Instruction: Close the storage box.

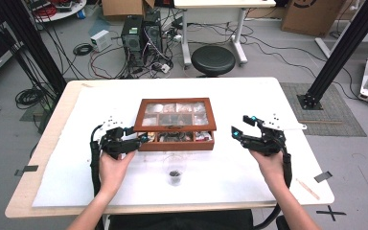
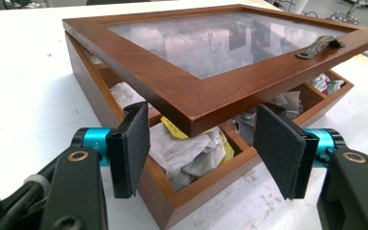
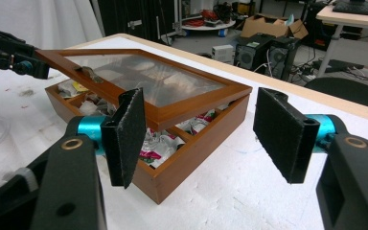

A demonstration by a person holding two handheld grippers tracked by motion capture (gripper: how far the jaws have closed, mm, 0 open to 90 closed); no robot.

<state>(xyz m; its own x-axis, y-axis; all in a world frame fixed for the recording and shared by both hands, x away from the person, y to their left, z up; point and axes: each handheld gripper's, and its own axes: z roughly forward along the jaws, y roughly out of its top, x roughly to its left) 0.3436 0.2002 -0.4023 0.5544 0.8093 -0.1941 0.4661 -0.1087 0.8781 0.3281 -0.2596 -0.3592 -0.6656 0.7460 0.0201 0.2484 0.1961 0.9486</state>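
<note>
Notably, box: wooden tea box (image 1: 176, 142) lay mid-table, long axis left-right.
Lid: glass lid (image 2: 211, 57) tilted up, front edge raised.
Left gripper (image 2: 202, 143): jaws parted around lid's corner.
Right gripper (image 3: 199, 139): wide, empty.

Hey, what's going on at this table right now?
A person holds a gripper in each hand. The left gripper is at the corner of a wooden box's glass lid, which stands partly raised over compartments of packets. The right gripper waits open beside the box, touching nothing. A clear cup stands in front.
</note>
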